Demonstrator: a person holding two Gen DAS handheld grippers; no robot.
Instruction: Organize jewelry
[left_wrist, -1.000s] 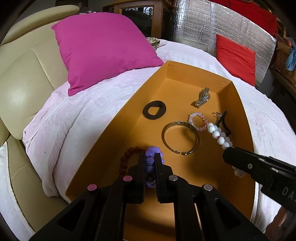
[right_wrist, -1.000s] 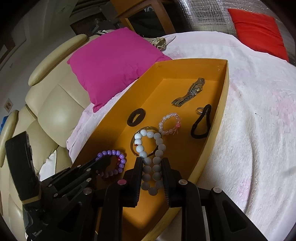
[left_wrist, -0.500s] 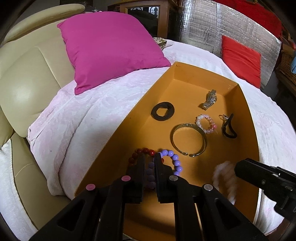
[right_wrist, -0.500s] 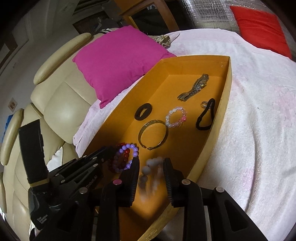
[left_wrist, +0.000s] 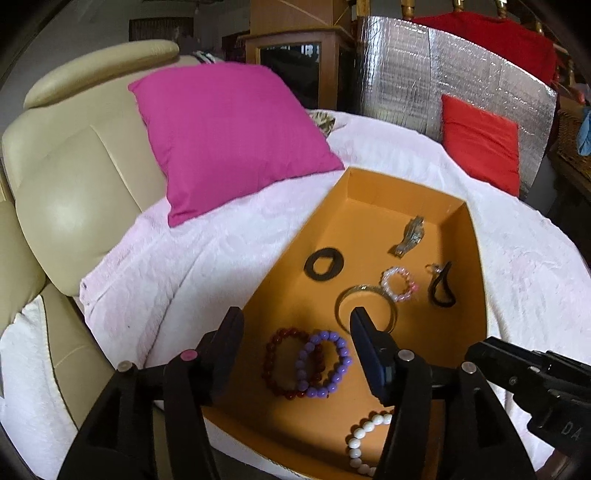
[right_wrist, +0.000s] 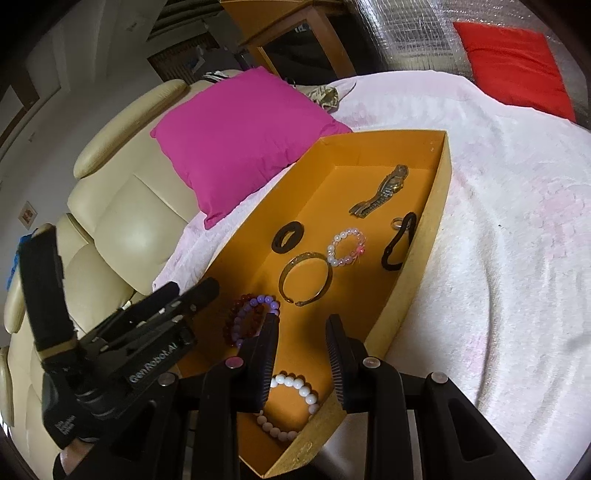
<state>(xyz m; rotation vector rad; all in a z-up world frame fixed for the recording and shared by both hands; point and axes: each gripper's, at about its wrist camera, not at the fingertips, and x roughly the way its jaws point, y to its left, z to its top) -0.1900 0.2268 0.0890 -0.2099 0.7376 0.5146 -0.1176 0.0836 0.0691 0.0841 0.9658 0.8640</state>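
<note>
An orange box (left_wrist: 284, 258) (right_wrist: 439, 206) lies on a white-covered bed. Inside it lie a purple bead bracelet (left_wrist: 325, 365) (right_wrist: 258, 306) overlapping a dark red one (left_wrist: 275, 362), a white bead bracelet (left_wrist: 364, 443) (right_wrist: 295, 402) at the near end, a gold bangle (left_wrist: 365, 310) (right_wrist: 304, 277), a pink bead bracelet (left_wrist: 399, 282) (right_wrist: 345, 245), a black ring (left_wrist: 324, 264) (right_wrist: 287, 236), a black hair tie (left_wrist: 441, 290) (right_wrist: 399, 243) and a watch (left_wrist: 410, 236) (right_wrist: 380, 192). My left gripper (left_wrist: 295, 325) is open above the purple bracelet. My right gripper (right_wrist: 301, 325) is open above the white bracelet.
A magenta pillow (left_wrist: 229, 133) (right_wrist: 243, 136) leans on a cream headboard (left_wrist: 66, 177) to the left. A red cushion (left_wrist: 480, 144) sits against a silver panel at the back right. White bedding (right_wrist: 517, 258) spreads to the right of the box.
Both grippers opened and pulled back. The purple bracelet now lies on the dark red one, and the white bracelet lies at the box's near end.
</note>
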